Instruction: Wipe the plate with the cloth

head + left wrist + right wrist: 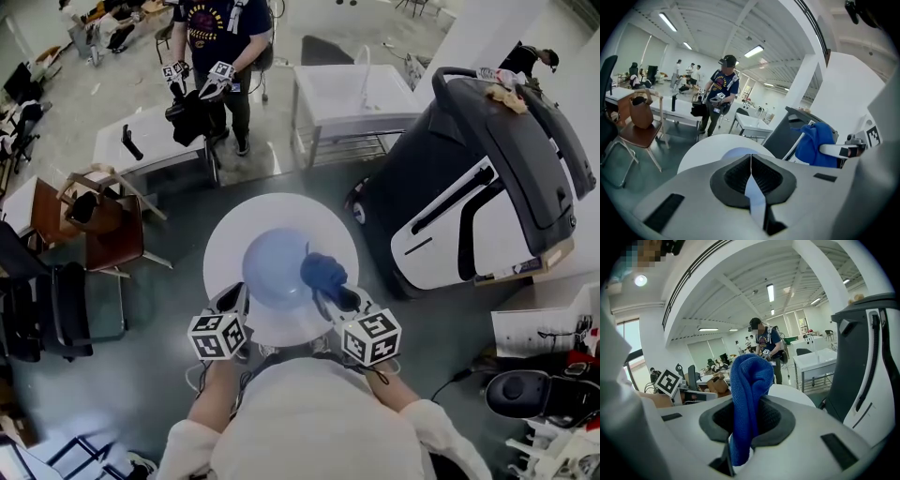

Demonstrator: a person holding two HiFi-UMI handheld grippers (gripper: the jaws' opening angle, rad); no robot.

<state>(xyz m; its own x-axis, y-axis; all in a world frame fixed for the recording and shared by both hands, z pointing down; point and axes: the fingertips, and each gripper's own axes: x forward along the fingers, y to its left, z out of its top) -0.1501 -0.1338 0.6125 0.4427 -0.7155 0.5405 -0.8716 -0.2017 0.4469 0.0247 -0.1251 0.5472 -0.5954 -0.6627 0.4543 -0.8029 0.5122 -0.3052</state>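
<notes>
Right gripper (744,404) clamped on blue cloth (749,376), bunched over plate (267,272), left gripper (751,158) closed empty, tips at plate's near-left rim

Both point downward: left claw (234,296) shut, right claw (330,296) clamped on cloth (322,270).

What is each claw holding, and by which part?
The right claw pinches the blue cloth near one end, the rest bunched past the tips. The left claw is shut, empty.
</notes>
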